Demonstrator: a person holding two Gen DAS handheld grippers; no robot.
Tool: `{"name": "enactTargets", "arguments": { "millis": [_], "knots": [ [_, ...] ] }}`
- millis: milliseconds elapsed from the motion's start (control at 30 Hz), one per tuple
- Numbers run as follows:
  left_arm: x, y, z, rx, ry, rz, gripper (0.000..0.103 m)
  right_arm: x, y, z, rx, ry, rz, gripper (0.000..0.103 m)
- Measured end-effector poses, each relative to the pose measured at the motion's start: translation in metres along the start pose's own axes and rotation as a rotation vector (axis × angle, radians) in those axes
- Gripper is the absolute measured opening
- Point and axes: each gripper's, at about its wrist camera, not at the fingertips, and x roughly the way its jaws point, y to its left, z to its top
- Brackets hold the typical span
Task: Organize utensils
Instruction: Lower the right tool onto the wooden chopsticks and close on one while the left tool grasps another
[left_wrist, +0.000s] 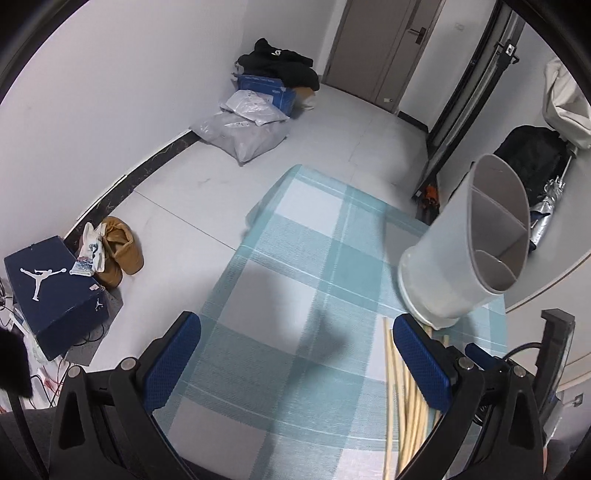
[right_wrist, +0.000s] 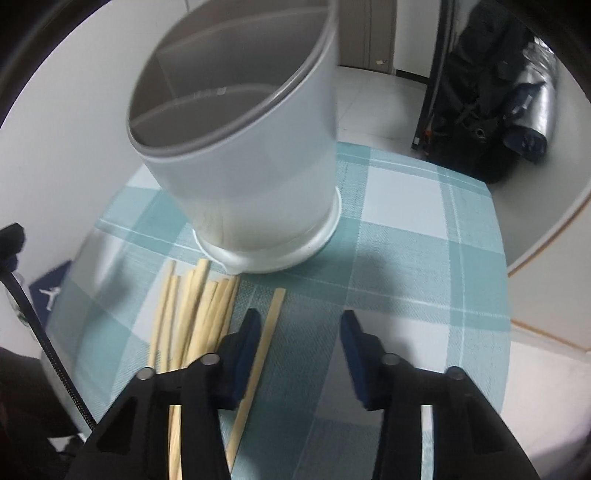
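A white round utensil holder (left_wrist: 461, 243) (right_wrist: 251, 166) with inner dividers stands on the teal checked tablecloth (left_wrist: 295, 258) (right_wrist: 406, 236); its compartments look empty. Several pale wooden chopsticks (right_wrist: 195, 314) (left_wrist: 400, 391) lie in a loose bundle just in front of its base. One single chopstick (right_wrist: 271, 325) lies apart from the bundle, between the right gripper's jaws and close to its left finger (right_wrist: 245, 343). My right gripper (right_wrist: 301, 325) is open, and its pads do not press the stick. My left gripper (left_wrist: 295, 321) hangs wide open over bare cloth, the bundle behind its right finger (left_wrist: 417, 354).
The table's far edge drops to a tiled floor. A dark blue shoe box (left_wrist: 51, 288) and brown shoes (left_wrist: 118, 251) sit at the left, with plastic bags (left_wrist: 243, 129) by the wall. A black backpack (right_wrist: 480, 110) leans at the right. A black cable (right_wrist: 44, 339) hangs at the left.
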Motion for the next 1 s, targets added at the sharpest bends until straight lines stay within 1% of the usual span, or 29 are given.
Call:
{"name": "enactTargets", "arguments": {
  "millis": [67,133,200,300,333,400,433,467,567,633,700,767,867,900,933,1000],
  "knots": [
    [0.000,0.001,-0.001,0.004,-0.005,0.011,0.102,0.008,0.005,0.000,-0.011,0.014,-0.025,0.039],
    [0.002,0.002,-0.002,0.010,-0.007,0.018,0.102,0.010,0.011,0.000,-0.035,0.001,-0.035,0.034],
    [0.004,0.002,-0.003,0.018,-0.003,0.008,0.102,0.010,0.020,0.004,-0.069,0.001,-0.055,0.030],
    [0.012,0.005,-0.003,0.029,0.038,-0.029,0.102,0.012,0.026,0.005,-0.084,0.002,-0.054,0.021],
    [0.016,0.003,-0.004,0.040,0.064,-0.042,0.102,0.011,0.026,0.004,-0.076,0.002,-0.048,0.021],
    [0.021,0.002,-0.007,0.040,0.090,-0.048,0.102,0.012,0.022,0.005,-0.062,-0.002,-0.038,0.020],
    [0.024,0.002,-0.009,0.041,0.100,-0.048,0.102,0.012,0.020,0.005,-0.056,-0.003,-0.038,0.017],
    [0.026,0.001,-0.010,0.046,0.109,-0.050,0.102,0.011,0.019,0.006,-0.043,-0.003,-0.031,0.008],
    [0.030,-0.008,-0.015,0.081,0.111,-0.028,0.102,0.009,0.005,0.008,0.027,-0.002,0.033,0.006],
    [0.032,-0.017,-0.018,0.114,0.112,-0.038,0.102,0.006,-0.001,0.006,0.063,-0.009,0.064,0.006],
    [0.033,-0.030,-0.022,0.157,0.108,-0.041,0.102,0.000,-0.009,0.006,0.104,-0.022,0.101,0.006],
    [0.036,-0.038,-0.025,0.190,0.111,-0.023,0.102,-0.007,-0.015,0.005,0.139,-0.042,0.146,0.006],
    [0.048,-0.044,-0.026,0.211,0.174,-0.020,0.101,-0.021,-0.033,0.010,0.207,-0.089,0.216,0.006],
    [0.051,-0.044,-0.027,0.213,0.183,-0.017,0.100,-0.024,-0.037,0.012,0.222,-0.098,0.228,0.006],
    [0.053,-0.045,-0.027,0.219,0.192,-0.008,0.098,-0.030,-0.045,0.012,0.259,-0.122,0.261,0.006],
    [0.059,-0.047,-0.030,0.243,0.216,0.011,0.095,-0.038,-0.056,0.012,0.303,-0.152,0.299,0.006]
  ]
}}
